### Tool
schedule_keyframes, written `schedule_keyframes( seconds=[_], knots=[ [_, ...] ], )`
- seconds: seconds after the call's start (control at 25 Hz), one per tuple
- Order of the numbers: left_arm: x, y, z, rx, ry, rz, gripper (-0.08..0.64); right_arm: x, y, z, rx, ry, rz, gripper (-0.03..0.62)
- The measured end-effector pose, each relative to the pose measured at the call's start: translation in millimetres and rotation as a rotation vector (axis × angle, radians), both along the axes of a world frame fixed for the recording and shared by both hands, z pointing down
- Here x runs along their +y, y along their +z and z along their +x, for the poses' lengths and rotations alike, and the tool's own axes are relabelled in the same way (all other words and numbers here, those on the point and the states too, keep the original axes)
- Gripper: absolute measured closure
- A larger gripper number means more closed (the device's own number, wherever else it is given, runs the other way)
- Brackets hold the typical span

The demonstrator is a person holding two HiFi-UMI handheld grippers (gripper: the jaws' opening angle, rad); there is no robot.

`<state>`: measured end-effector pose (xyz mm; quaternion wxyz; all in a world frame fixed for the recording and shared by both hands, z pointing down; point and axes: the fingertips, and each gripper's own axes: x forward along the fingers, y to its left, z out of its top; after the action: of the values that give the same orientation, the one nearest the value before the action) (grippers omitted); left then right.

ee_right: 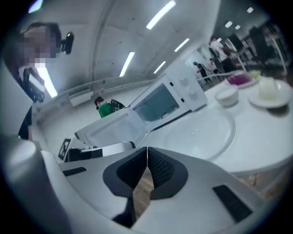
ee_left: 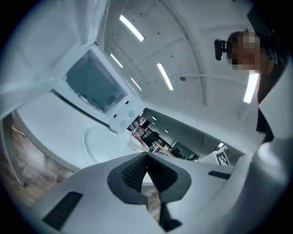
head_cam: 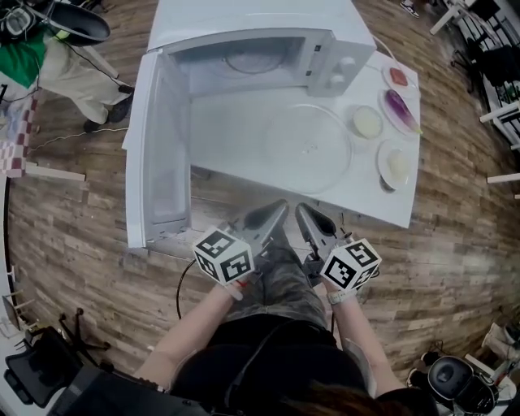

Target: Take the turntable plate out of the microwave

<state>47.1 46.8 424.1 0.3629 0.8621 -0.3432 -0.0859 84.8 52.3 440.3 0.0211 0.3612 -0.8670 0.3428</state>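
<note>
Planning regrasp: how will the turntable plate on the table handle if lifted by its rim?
The turntable plate looks like clear glass: probably rigid, slick, breakable. It lies flat on the table, so getting under its rim may be hard. Being wide, it may tilt in a one-edge grip.

I saw the clear, round turntable plate [head_cam: 305,148] lying flat on the white bench [head_cam: 218,134], just before the open-doored microwave [head_cam: 260,24].

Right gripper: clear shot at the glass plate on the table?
Likely yes: the glass plate lies on the table just ahead of the right gripper, nothing between. Jaws are shut; open first.
</note>
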Motion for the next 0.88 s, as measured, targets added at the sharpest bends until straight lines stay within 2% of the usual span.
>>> schedule_keyframes(
  seconds=[0.12, 0.2, 0.4, 0.68, 0.88],
  knots=[
    [0.7, -10.6, -11.1, -0.058, -0.038, 0.049, 0.549, 0.5, -14.0, -2.2, 0.176, -0.032, 0.133, 0.566],
    [2.5, -17.8, -14.9, -0.058, -0.040, 0.075, 0.549, 1.2, -22.7, -4.2, 0.237, -0.048, 0.182, 0.566],
    [14.2, -35.0, -16.5, -0.088, -0.033, 0.158, 0.549, 13.0, -38.1, -7.1, 0.275, -0.068, 0.232, 0.566],
    [37.1, -34.7, -8.7, -0.067, -0.016, 0.146, 0.549, 44.5, -37.3, -0.5, 0.318, -0.081, 0.258, 0.566],
    [55.1, -29.8, -13.2, -0.051, -0.044, 0.130, 0.549, 62.8, -33.4, 3.2, 0.340, -0.064, 0.267, 0.568]
  ],
)
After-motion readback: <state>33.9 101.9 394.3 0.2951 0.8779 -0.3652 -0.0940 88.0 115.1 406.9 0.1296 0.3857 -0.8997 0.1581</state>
